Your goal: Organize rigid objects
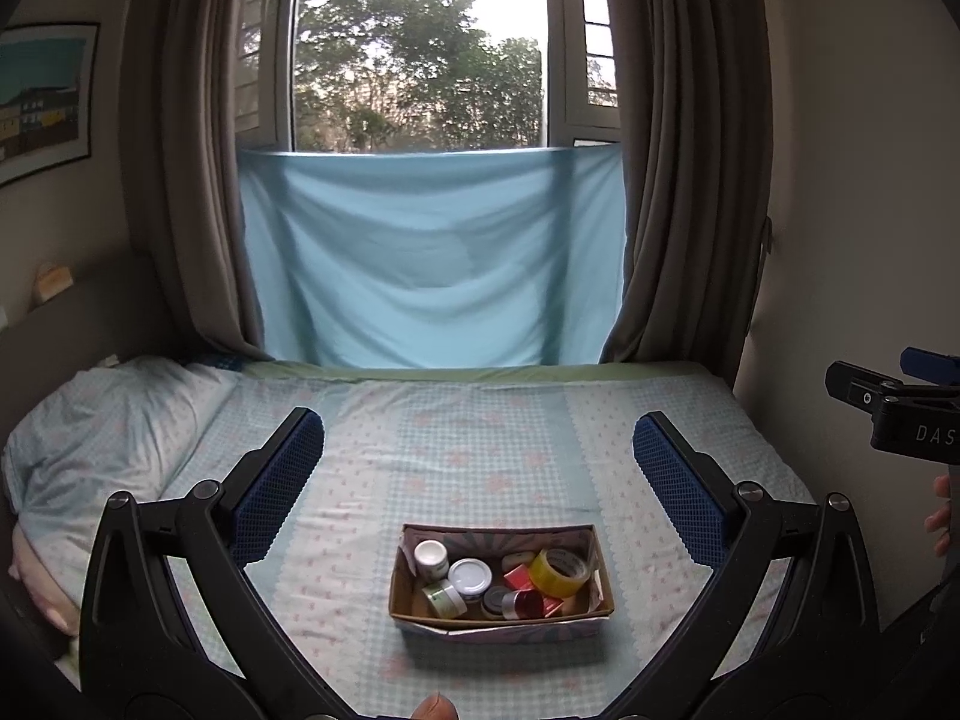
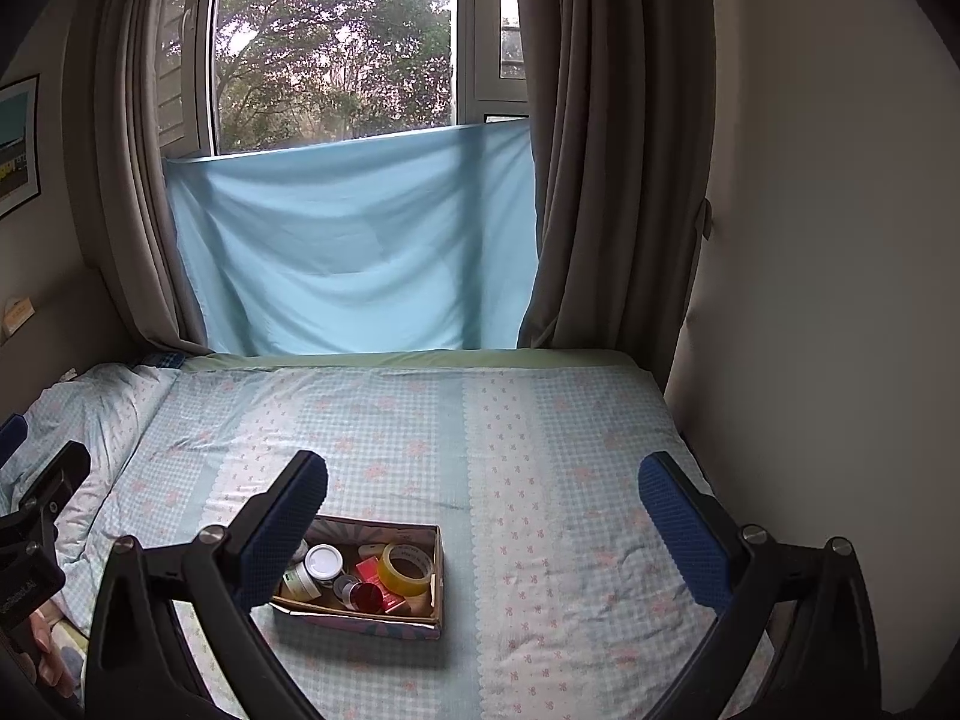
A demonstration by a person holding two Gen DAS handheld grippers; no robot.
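both tongs (image 1: 478, 444) (image 2: 483, 489) agape, empty, box (image 2: 437, 576) corner hidden behind right finger (image 2: 282, 534)

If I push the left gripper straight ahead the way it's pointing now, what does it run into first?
Probably the bedsheet beyond the box. The left gripper is open and aimed over the box, which sits low between its fingers; depth is hard to judge.

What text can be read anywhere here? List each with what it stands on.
"DAS": on the right gripper body, cut off by the frame edge.
Left gripper body: white lettering, too blurred.
Yellow tape roll and jars in the cardboard box: print too small.
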